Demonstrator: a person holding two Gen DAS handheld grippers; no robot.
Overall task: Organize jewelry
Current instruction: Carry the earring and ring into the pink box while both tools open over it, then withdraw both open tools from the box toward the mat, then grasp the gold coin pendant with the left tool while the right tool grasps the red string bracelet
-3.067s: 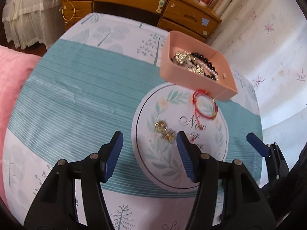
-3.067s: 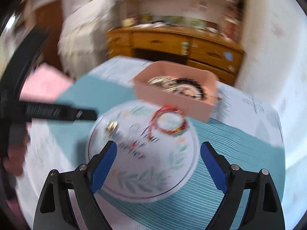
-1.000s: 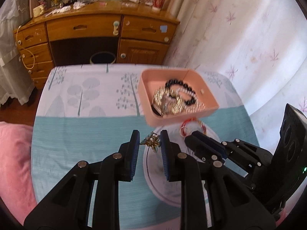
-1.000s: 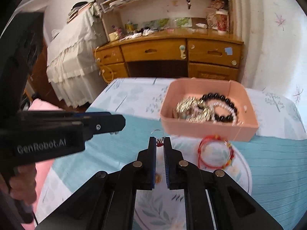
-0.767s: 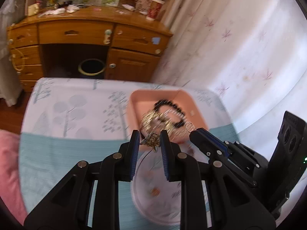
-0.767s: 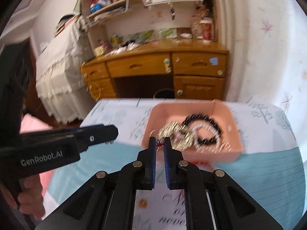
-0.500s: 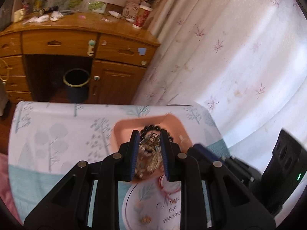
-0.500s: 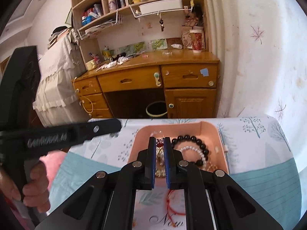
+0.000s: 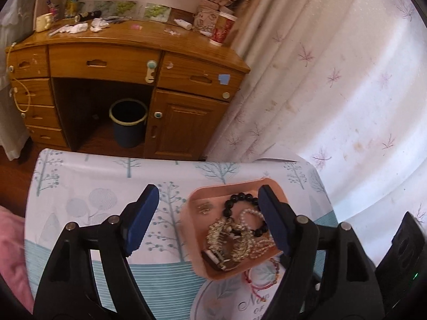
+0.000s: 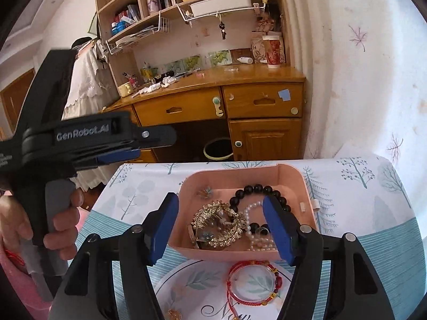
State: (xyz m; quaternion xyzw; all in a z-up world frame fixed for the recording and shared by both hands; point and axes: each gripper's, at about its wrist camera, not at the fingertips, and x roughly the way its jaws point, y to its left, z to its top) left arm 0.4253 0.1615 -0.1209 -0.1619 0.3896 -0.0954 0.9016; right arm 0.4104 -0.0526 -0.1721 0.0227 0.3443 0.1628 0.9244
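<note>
Both your grippers, left (image 9: 206,218) and right (image 10: 221,226), are opening empty above the pink tray (image 10: 293,176). Two small earrings you carried now lie inside; the red bracelet (image 10: 253,282) remains.

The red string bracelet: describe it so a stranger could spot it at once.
Find the pink tray on the tree-print tablecloth. Just in front of it lies the round white plate, and the red string bracelet rests there, the only red loop outside the tray.

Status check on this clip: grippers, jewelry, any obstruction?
Left gripper and right gripper opening, nothing between them, over pink plastic tray. Red string bracelet on round plate. No obstruction.
</note>
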